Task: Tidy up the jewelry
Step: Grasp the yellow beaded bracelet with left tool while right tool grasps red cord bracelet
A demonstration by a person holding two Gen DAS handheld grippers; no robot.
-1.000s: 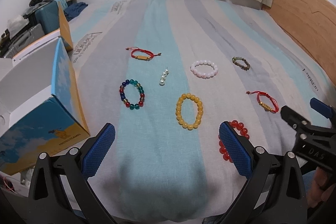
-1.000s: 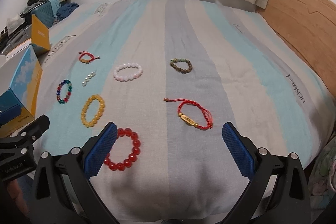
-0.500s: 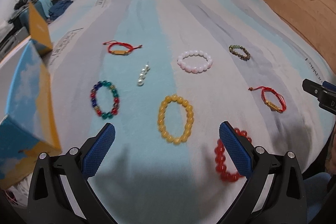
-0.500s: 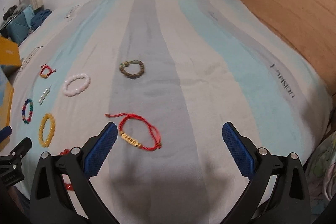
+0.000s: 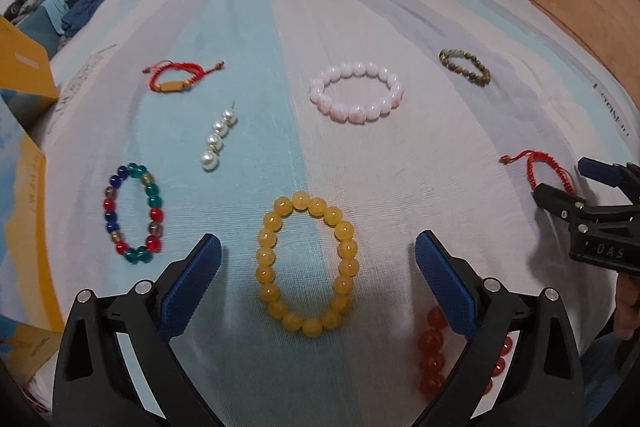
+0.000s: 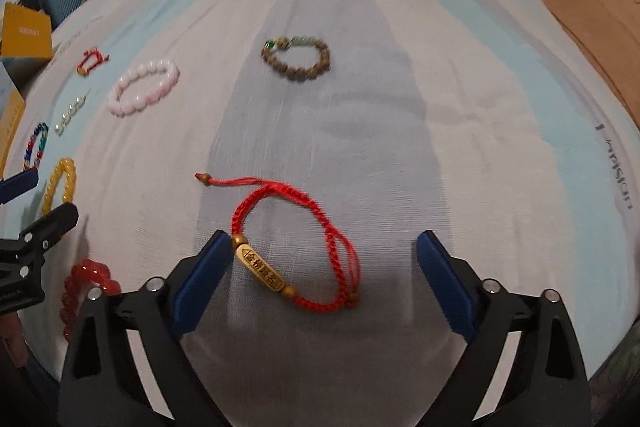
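Both grippers hung wide open over the striped bedspread (image 5: pixel 248 39) when I checked my two feeds, neither one holding anything. My left gripper (image 5: pixel 318 281) sat low with the yellow bead bracelet (image 5: pixel 307 264) lying flat between its blue pads, touching neither; I judged it was lined up that way to close on the loop next. My right gripper (image 6: pixel 323 281) was framed the same way around the red cord bracelet with the gold tag (image 6: pixel 294 249), whose tag end lay just beside the left-hand pad, so that one looked equally ready for a pick.

The other pieces lay spread well apart on the cover, which I took as a deliberate layout so each could be reached singly: the multicoloured bead bracelet (image 5: pixel 133 213), the pearl strand (image 5: pixel 218 139), the pink bead bracelet (image 5: pixel 356 93), the brown bead bracelet (image 5: pixel 466 66) and a second red cord bracelet (image 5: pixel 178 79) farther back.

Much was hard to read. The red bead bracelet (image 5: pixel 434 355) was half hidden behind my left gripper's finger. A blue and yellow box (image 5: pixel 22 163) was cut off at the left edge, so I could not tell whether it stood open or was meant to receive the jewelry.
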